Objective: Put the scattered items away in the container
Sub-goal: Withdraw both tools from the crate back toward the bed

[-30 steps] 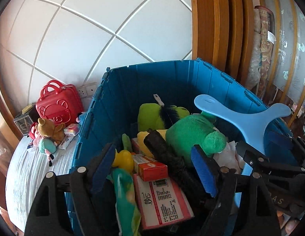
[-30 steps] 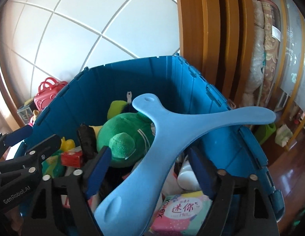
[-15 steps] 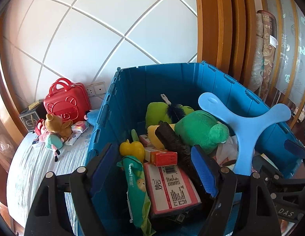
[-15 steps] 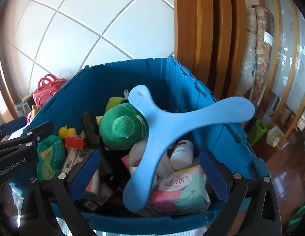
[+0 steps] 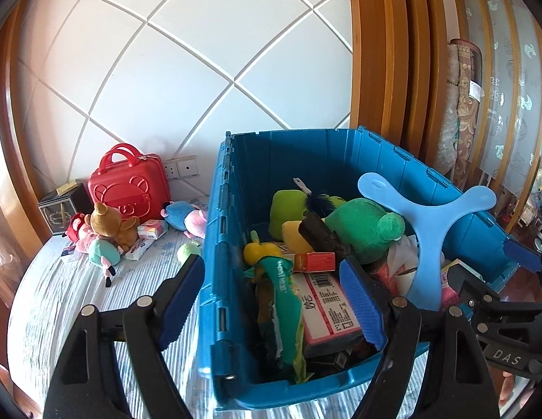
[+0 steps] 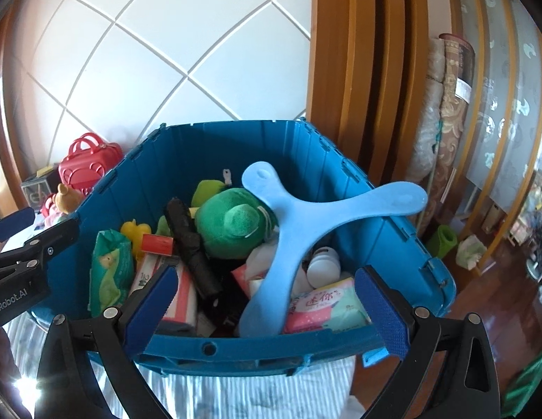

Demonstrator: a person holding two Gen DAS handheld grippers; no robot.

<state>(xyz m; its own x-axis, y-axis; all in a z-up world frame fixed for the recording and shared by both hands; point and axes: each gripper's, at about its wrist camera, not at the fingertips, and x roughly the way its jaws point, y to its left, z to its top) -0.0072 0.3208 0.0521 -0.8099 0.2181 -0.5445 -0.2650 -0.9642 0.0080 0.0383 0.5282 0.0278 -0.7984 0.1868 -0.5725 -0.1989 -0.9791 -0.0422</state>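
The right tool (image 6: 264,300) stands fully open and empty; the left tool (image 5: 271,300) is half open, holding nothing. The blue three-armed boomerang (image 6: 298,223) lies inside the blue container (image 6: 236,349), one arm resting over its right rim, its longest arm pointing toward the near wall.

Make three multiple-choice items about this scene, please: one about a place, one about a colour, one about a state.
1. Where is the red case?
A. inside the crate
B. outside the crate, by the wall
C. in a gripper

2. What colour is the three-armed boomerang?
A. light blue
B. red
C. yellow

3. How is the right gripper?
A. shut on the boomerang
B. shut on a plush toy
C. open, holding nothing

Key: 1 B, it stands left of the blue crate near the wall sockets. 2 A, it is pale blue all over. 3 C, its pads stand wide apart with the boomerang lying free in the crate.
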